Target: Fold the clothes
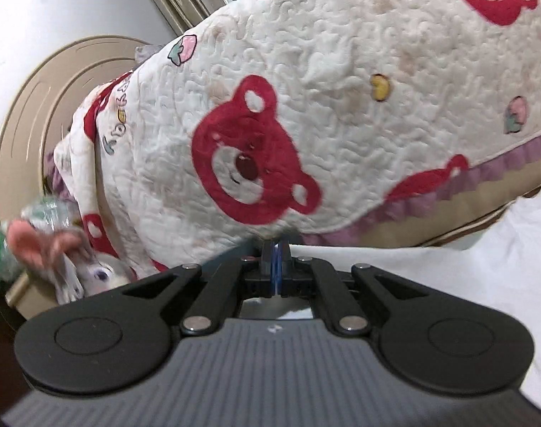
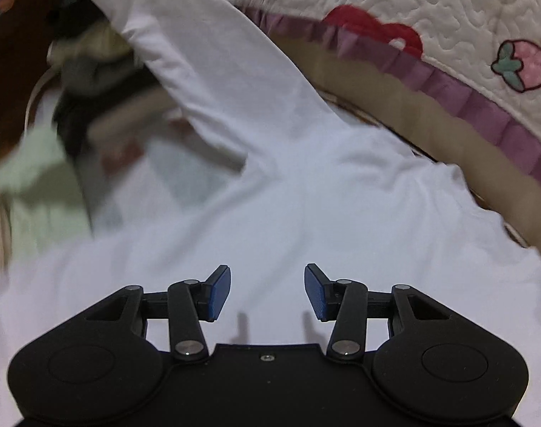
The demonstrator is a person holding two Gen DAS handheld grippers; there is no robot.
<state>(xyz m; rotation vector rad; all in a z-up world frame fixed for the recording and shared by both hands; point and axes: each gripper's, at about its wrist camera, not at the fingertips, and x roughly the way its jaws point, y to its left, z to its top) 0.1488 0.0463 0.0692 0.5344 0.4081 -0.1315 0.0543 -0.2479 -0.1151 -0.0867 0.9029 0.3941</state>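
A white long-sleeved garment (image 2: 306,185) lies spread on the bed, and one sleeve (image 2: 199,53) is pulled up and away toward the upper left. My left gripper (image 1: 274,267) has its blue pads pressed together. The edge of the white garment (image 1: 430,277) runs right up to those fingertips, so it looks pinched there. My right gripper (image 2: 267,291) hovers just over the garment's body. Its blue pads (image 2: 220,291) stand wide apart with nothing between them, and they cast small shadows on the cloth.
A white quilt with red bear faces (image 1: 306,106) and a purple frill (image 2: 484,114) lies beyond the garment. A blurred pile of dark and pale green clothes (image 2: 74,106) sits at the left. In the left wrist view a hand (image 1: 38,245), a plush toy (image 1: 103,270) and a rounded beige headboard (image 1: 21,124) show.
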